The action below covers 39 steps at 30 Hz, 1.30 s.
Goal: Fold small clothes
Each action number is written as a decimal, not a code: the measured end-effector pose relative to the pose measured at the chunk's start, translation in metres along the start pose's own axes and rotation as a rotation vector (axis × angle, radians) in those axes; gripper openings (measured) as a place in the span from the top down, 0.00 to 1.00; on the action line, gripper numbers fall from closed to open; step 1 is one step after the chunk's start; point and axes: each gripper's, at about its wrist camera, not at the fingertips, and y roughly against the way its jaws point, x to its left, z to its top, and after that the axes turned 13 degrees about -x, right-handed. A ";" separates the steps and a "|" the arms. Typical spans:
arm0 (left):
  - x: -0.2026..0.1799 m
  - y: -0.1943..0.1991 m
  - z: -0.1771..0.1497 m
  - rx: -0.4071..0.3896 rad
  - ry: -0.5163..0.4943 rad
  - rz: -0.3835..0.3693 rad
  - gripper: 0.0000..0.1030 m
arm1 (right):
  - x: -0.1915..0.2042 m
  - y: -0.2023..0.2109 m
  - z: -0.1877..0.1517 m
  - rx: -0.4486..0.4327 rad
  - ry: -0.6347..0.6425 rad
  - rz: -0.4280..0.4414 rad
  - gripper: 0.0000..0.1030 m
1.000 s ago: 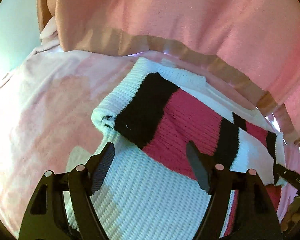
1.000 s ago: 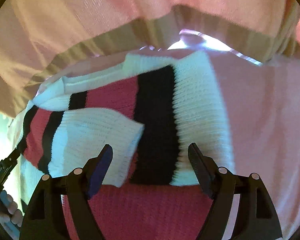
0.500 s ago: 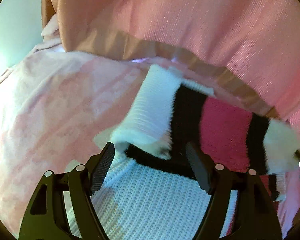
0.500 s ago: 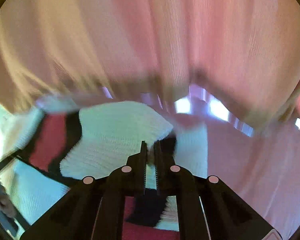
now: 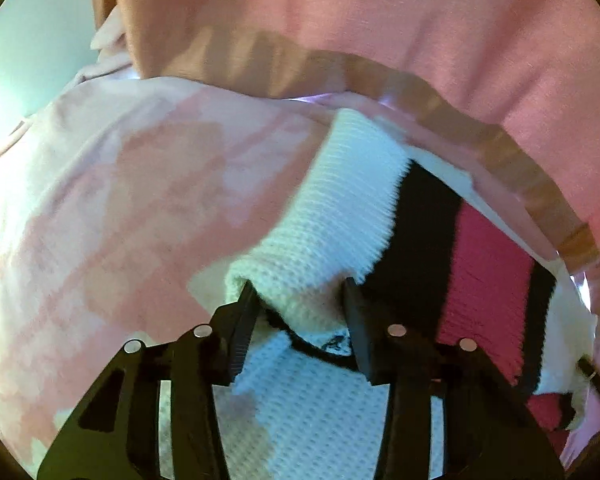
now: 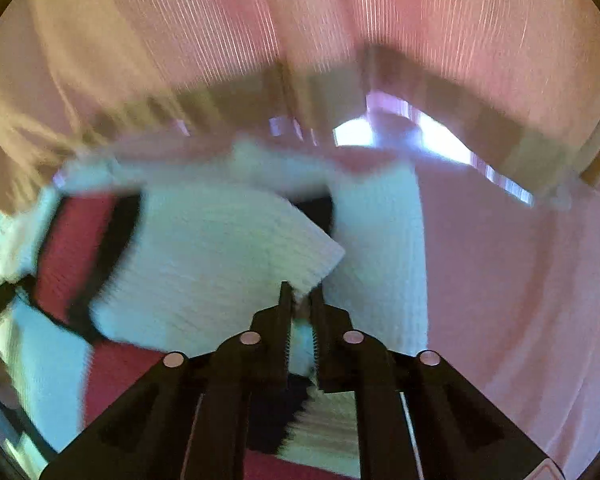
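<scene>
Knitwear with white, black and red stripes, a small sweater (image 5: 480, 264), lies on a pink patterned cover (image 5: 140, 208), in front of a pink curtain (image 5: 380, 28) with a brownish lower band. In the left wrist view the left tool (image 5: 300, 296) has its jaws around a rolled white cuff of the sweater, and they are closing; the cuff fills the gap between them and both pads seem to touch the knit. In the right wrist view the right tool (image 6: 301, 300) has its jaws almost pressed together, opening a very little, and it pinches the corner of a white knitted flap (image 6: 220, 248) of the same sweater. This flap is lifted above the red and black stripes. The right wrist view is blurred.
</scene>
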 end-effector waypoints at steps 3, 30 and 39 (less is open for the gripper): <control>0.001 0.003 0.001 -0.001 -0.032 -0.011 0.59 | -0.011 0.027 -0.005 -0.027 -0.012 -0.029 0.80; 0.022 0.008 0.020 0.063 -0.013 -0.138 0.79 | -0.059 0.063 -0.021 -0.088 -0.351 0.067 0.83; 0.021 0.026 0.008 0.057 -0.089 -0.160 0.64 | -0.055 0.072 -0.035 0.003 -0.275 0.039 0.59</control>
